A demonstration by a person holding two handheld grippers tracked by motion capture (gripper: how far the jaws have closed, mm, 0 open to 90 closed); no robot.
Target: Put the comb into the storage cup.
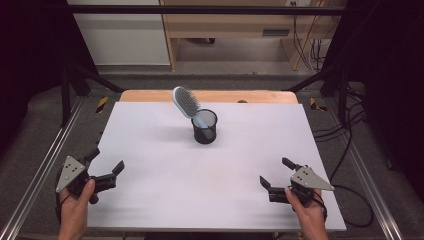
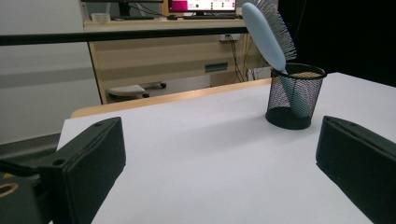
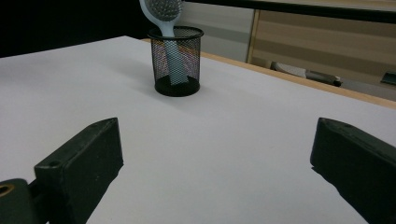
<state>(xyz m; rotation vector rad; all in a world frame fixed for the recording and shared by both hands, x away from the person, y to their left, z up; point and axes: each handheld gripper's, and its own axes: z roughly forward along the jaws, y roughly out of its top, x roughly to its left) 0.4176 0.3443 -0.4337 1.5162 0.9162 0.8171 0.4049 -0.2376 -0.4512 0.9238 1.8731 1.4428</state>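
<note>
A black mesh cup (image 1: 204, 127) stands upright on the white table top (image 1: 150, 140), toward the back middle. A light blue hairbrush (image 1: 185, 102) sits handle-down in it, its bristled head leaning out to the back left. The same cup (image 2: 294, 95) and brush (image 2: 267, 32) show in the left gripper view, and the cup (image 3: 177, 60) with the brush (image 3: 162, 10) in the right gripper view. My left gripper (image 1: 106, 161) rests near the front left edge, open and holding nothing. My right gripper (image 1: 276, 171) is near the front right, also open, with nothing between its jaws.
The wooden table edge (image 1: 210, 96) shows behind the white top. Metal rails (image 1: 40, 170) run along both sides. Beyond the table stands a wooden desk (image 1: 225, 30) with cables (image 1: 310, 45) at the right.
</note>
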